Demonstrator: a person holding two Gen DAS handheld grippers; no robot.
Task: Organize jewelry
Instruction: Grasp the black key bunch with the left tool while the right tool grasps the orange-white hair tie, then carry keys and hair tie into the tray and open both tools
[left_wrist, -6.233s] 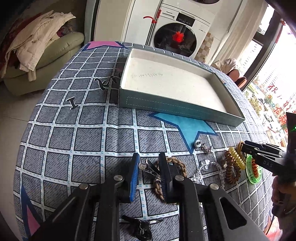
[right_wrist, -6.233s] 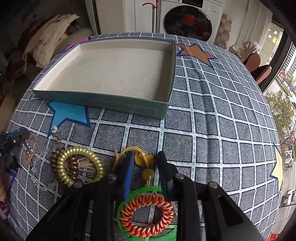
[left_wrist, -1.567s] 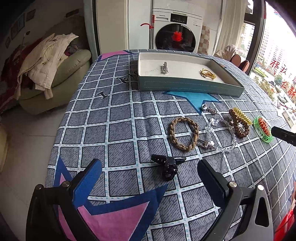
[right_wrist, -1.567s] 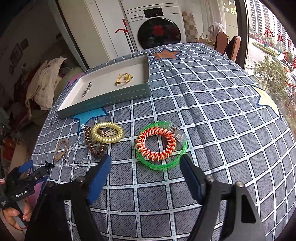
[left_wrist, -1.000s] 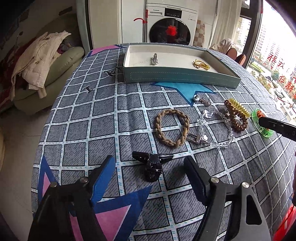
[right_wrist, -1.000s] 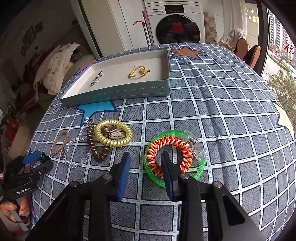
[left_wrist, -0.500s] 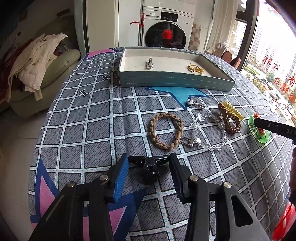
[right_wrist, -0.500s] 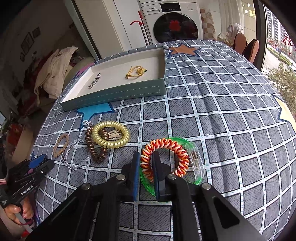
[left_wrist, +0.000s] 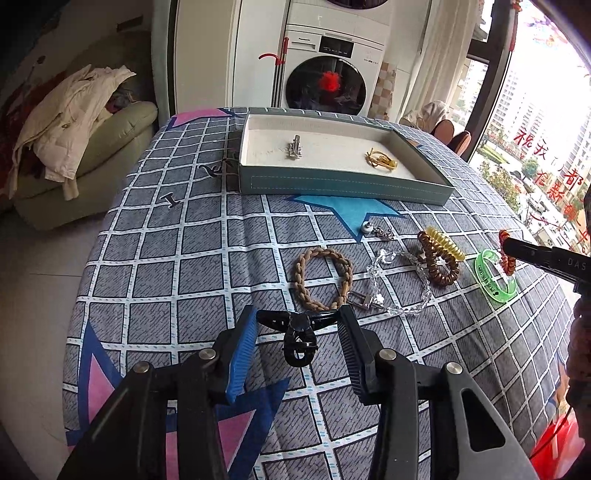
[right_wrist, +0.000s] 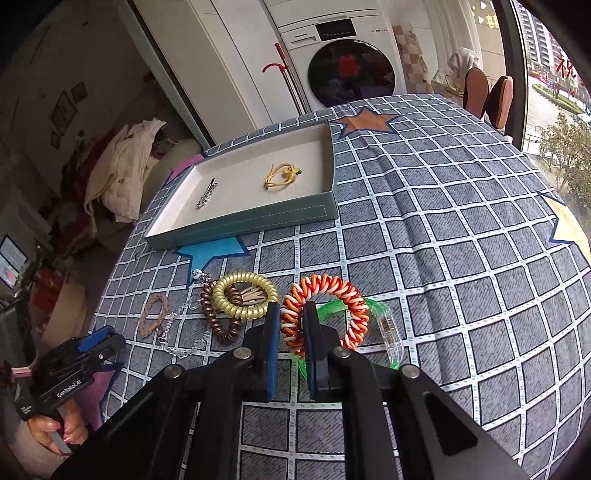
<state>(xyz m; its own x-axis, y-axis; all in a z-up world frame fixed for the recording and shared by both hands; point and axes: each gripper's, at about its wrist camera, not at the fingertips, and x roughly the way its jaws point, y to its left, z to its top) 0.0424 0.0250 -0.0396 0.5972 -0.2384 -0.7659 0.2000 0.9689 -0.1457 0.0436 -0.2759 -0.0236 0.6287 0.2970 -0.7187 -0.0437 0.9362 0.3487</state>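
Left wrist view: the left gripper (left_wrist: 297, 325) is pinching the black plastic claw hair clip (left_wrist: 298, 332) on the grey checked tablecloth (left_wrist: 207, 236). The right gripper (right_wrist: 291, 332) is squeezing the orange-and-white spiral coil hair tie (right_wrist: 325, 310), over the green translucent bangle (right_wrist: 380, 325).

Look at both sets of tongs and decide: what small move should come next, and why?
Probably lift both and carry them toward the tray. The left tongs have closed on the black hair clip and the right tongs on the orange-and-white coil band, while the tray already holds a silver clip and a yellow tie.
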